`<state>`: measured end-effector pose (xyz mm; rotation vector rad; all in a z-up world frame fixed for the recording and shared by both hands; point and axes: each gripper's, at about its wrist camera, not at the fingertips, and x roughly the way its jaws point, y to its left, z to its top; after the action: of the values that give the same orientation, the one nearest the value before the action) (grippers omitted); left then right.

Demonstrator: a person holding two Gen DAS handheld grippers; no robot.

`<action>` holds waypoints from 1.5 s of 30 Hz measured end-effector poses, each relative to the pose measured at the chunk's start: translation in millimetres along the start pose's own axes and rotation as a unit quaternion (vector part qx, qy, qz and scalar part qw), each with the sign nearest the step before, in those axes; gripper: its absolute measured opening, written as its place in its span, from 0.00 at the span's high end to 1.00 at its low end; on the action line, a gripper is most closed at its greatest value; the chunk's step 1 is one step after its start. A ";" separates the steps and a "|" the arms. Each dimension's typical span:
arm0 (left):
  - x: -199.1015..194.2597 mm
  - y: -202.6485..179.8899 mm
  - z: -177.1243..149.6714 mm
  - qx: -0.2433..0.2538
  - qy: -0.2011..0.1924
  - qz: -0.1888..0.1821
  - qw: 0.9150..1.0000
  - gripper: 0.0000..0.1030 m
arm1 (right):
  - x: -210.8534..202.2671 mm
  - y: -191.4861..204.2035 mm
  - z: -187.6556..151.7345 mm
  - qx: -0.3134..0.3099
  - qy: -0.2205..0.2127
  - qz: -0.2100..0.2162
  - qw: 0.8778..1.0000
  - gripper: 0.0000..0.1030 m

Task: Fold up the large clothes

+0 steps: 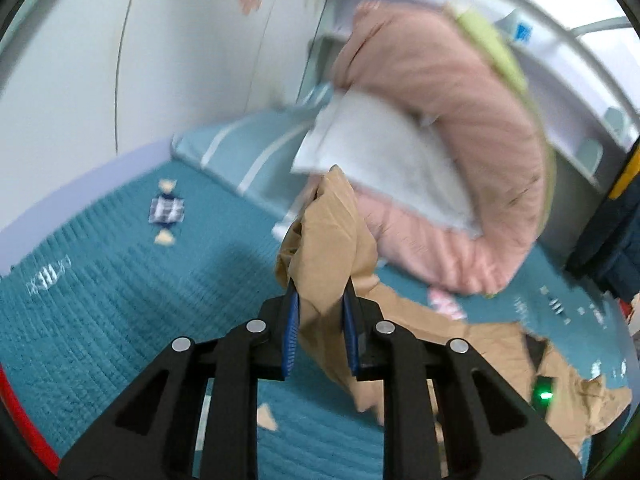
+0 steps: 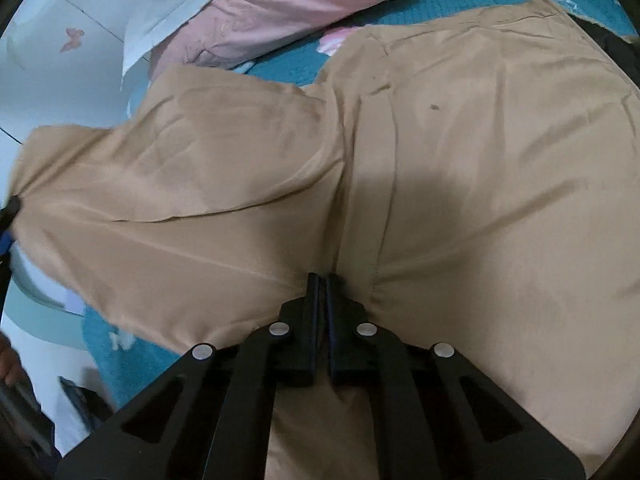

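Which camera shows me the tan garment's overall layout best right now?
The right wrist view: the tan garment fills the frame, spread over the teal bedspread. The left wrist view shows only a bunched part pinched in the left gripper.

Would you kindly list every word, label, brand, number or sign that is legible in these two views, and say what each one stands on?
None can be read.
White marks on the teal bedspread, at its left and right: too blurred to tell whether they are text.
Blue patch on the shelf: blurred, unreadable.
Tan garment: no print or label visible.
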<state>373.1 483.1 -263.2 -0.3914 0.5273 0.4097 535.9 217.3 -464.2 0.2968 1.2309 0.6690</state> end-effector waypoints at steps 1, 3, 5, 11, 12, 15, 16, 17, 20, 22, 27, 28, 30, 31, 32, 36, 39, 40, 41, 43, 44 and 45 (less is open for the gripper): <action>-12.3 -12.5 4.6 0.000 -0.010 -0.009 1.000 0.81 | -9.4 -1.2 0.7 0.002 -0.008 0.011 1.000 0.94; -29.4 -38.0 7.4 0.008 -0.020 -0.030 0.999 0.81 | -37.6 -9.1 0.9 -0.008 -0.039 0.014 0.999 0.92; -46.0 -80.6 8.2 0.033 -0.035 -0.062 0.997 0.81 | -64.9 -25.3 -1.0 -0.010 -0.059 0.005 0.998 0.92; -41.1 -207.5 -21.9 0.070 -0.003 -0.132 0.989 0.81 | -169.7 -117.7 -27.6 -0.003 -0.104 -0.080 0.991 0.91; -35.3 -234.3 -33.0 0.081 0.008 -0.137 0.987 0.81 | -190.2 -139.8 -33.5 0.003 -0.110 -0.104 0.988 0.91; -11.6 -305.3 -72.1 0.105 0.040 -0.159 0.981 0.81 | -250.4 -201.9 -50.2 0.030 -0.128 -0.167 0.977 0.91; -3.5 -326.0 -88.3 0.113 0.056 -0.171 0.977 0.81 | -262.1 -214.6 -53.2 0.037 -0.135 -0.182 0.973 0.91; 3.4 -341.7 -101.6 0.118 0.067 -0.181 0.974 0.81 | -279.2 -229.9 -57.8 0.042 -0.143 -0.198 0.969 0.91; 31.9 -392.7 -150.8 0.143 0.114 -0.194 0.964 0.81 | -336.0 -275.6 -73.3 0.059 -0.171 -0.254 0.950 0.91; 49.2 -419.9 -184.7 0.161 0.140 -0.188 0.959 0.81 | -364.9 -306.0 -81.5 0.078 -0.182 -0.282 0.939 0.91; 85.3 -442.3 -248.0 0.187 0.208 -0.173 0.944 0.81 | -413.9 -358.7 -90.3 0.115 -0.208 -0.330 0.914 0.87; 87.8 -446.4 -257.4 0.190 0.218 -0.174 0.941 0.80 | -424.3 -369.1 -90.0 0.129 -0.216 -0.333 0.909 0.84; 99.7 -449.1 -281.0 0.217 0.267 -0.179 0.922 0.61 | -446.1 -388.3 -90.2 0.160 -0.241 -0.333 0.897 0.71; 99.4 -450.2 -286.6 0.230 0.264 -0.186 0.918 0.57 | -455.7 -393.8 -91.9 0.176 -0.253 -0.339 0.889 0.69; 94.6 -451.1 -290.2 0.240 0.251 -0.189 0.918 0.48 | -465.3 -403.0 -89.2 0.196 -0.265 -0.344 0.879 0.65; 78.7 -455.1 -287.3 0.247 0.244 -0.226 0.910 0.22 | -488.0 -430.0 -75.5 0.241 -0.286 -0.342 0.862 0.54; 69.6 -455.6 -285.1 0.251 0.251 -0.239 0.904 0.20 | -487.7 -460.6 -62.3 0.298 -0.274 -0.301 0.863 0.54; 65.8 -455.3 -282.7 0.249 0.249 -0.242 0.904 0.20 | -485.1 -463.3 -59.1 0.305 -0.273 -0.289 0.865 0.54; 60.9 -454.2 -278.9 0.246 0.250 -0.248 0.903 0.19 | -483.0 -467.0 -57.5 0.312 -0.276 -0.280 0.865 0.54; 48.5 -452.3 -272.7 0.238 0.250 -0.267 0.900 0.17 | -475.3 -475.1 -52.1 0.327 -0.267 -0.276 0.864 0.52; 39.5 -448.7 -265.8 0.236 0.245 -0.277 0.899 0.17 | -473.3 -477.5 -51.4 0.335 -0.265 -0.271 0.863 0.51; 33.0 -442.8 -258.0 0.237 0.236 -0.279 0.900 0.15 | -471.0 -481.8 -50.0 0.341 -0.267 -0.265 0.861 0.52</action>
<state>503.2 -0.9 -375.5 -0.1484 0.9266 -0.3855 555.5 -453.4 -384.5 0.6502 0.9001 -0.3489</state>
